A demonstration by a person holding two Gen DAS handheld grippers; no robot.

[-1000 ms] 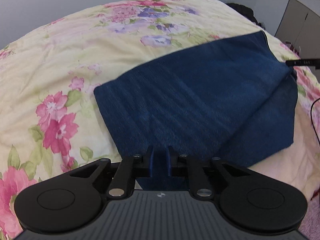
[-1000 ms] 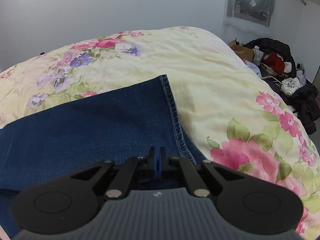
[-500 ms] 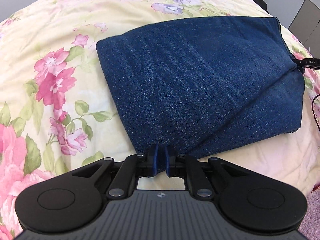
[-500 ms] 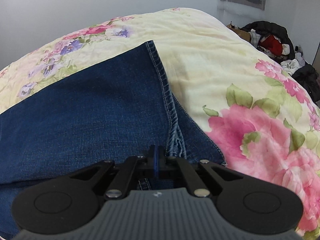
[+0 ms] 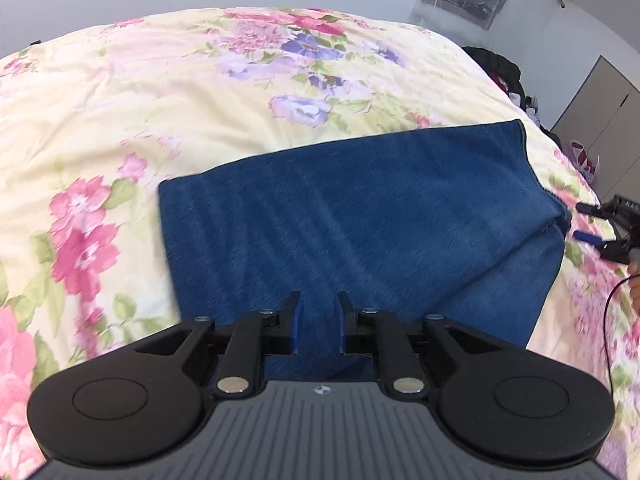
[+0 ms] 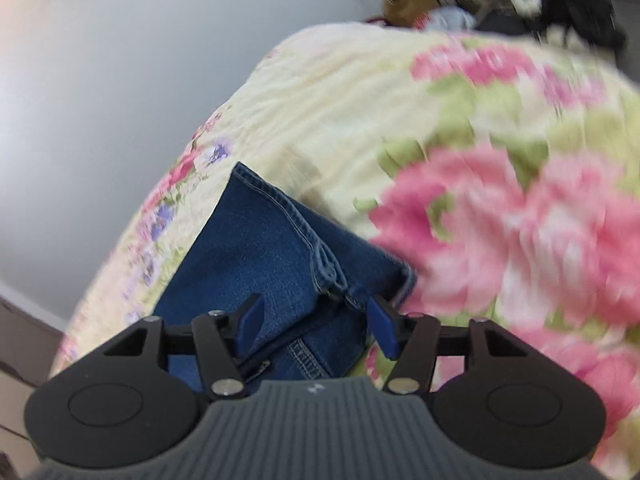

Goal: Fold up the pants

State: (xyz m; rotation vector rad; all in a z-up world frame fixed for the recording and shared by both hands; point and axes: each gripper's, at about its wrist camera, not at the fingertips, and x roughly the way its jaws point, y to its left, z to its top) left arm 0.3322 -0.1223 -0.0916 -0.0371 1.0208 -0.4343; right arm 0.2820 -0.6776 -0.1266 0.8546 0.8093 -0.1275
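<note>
Floral bedspread (image 5: 168, 92) fills the left wrist view; pants (image 5: 360, 216) lie on it folded over into a flat denim block, top layer skewed off the lower one on the right. Left gripper (image 5: 318, 326) jaws opening, slightly apart, denim in the gap, pads look clear of it. Right wrist view, blurred: right gripper (image 6: 318, 322) opening wide over the hem corner, nothing pinched. Fold looks laid; squaring up or another fold probably remains.

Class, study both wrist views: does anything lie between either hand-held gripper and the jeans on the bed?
Nothing visible does. The jeans lie directly under the left hand-held gripper and the right hand-held gripper; both jaws are opening, bare denim between them.
</note>
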